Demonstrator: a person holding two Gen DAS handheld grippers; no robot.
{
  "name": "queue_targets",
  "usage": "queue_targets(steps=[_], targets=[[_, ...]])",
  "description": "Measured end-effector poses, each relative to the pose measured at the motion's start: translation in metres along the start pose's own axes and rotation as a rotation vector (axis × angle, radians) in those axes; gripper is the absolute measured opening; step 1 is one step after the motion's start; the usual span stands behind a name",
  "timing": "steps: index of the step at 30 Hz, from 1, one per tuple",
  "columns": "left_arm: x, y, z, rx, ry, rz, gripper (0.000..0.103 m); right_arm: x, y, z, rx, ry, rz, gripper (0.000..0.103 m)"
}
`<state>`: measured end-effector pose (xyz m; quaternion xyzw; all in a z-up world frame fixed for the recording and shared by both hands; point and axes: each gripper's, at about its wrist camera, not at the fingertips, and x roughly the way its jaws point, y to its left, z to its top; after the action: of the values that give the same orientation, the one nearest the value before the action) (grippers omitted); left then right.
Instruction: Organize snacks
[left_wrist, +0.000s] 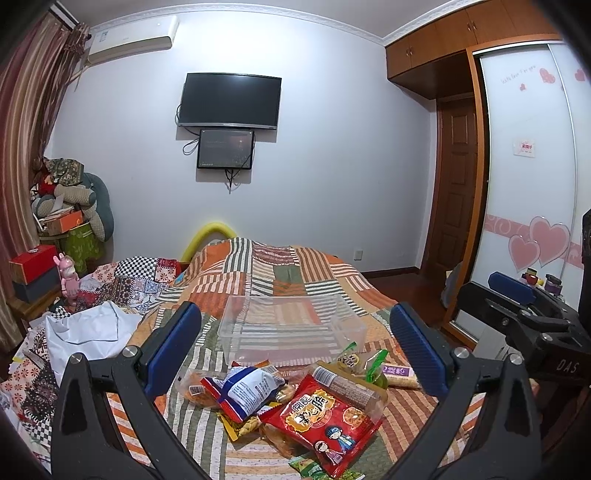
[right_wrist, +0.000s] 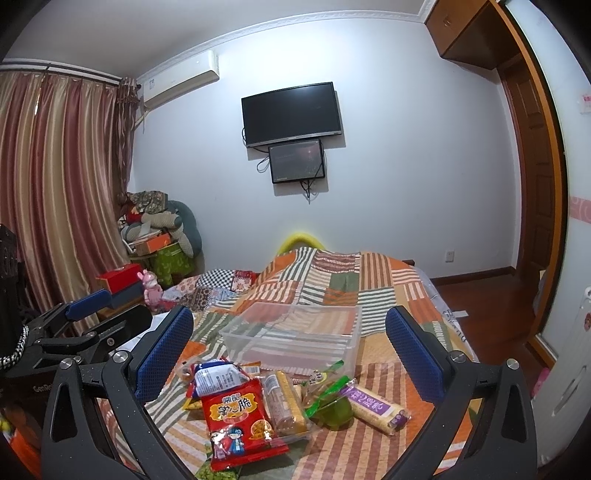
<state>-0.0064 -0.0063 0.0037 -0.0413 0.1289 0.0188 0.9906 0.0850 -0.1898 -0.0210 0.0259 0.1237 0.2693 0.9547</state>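
A heap of snack packets lies on the patchwork bed. It holds a red noodle-snack bag (left_wrist: 325, 424) (right_wrist: 238, 417), a blue-and-white packet (left_wrist: 247, 387) (right_wrist: 218, 376), a clear cracker sleeve (left_wrist: 351, 387) (right_wrist: 286, 402), a green jelly packet (left_wrist: 375, 369) (right_wrist: 330, 404) and a purple-labelled rice bar (left_wrist: 399, 376) (right_wrist: 373, 404). Just beyond the heap stands an empty clear plastic bin (left_wrist: 288, 328) (right_wrist: 295, 339). My left gripper (left_wrist: 295, 350) hovers open above the heap, holding nothing. My right gripper (right_wrist: 290, 354) is open too, also over the heap, and shows at the right edge of the left wrist view (left_wrist: 517, 295).
The bed quilt (left_wrist: 280, 269) (right_wrist: 332, 273) stretches toward the far wall with a TV (left_wrist: 229, 101). White cloth (left_wrist: 88, 332) and patterned fabric lie left of the snacks. Boxes and cushions (left_wrist: 62, 221) pile in the left corner. A wardrobe (left_wrist: 528, 184) and wooden floor (right_wrist: 480, 295) lie right.
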Motion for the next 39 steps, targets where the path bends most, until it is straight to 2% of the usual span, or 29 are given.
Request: queue_targets(steps=[39], targets=[[0.0021, -0.0008, -0.0045, -0.004, 0.003, -0.023, 0.103, 0.0026, -0.0002, -0.0055, 0.005, 0.009, 0.000, 0.103]])
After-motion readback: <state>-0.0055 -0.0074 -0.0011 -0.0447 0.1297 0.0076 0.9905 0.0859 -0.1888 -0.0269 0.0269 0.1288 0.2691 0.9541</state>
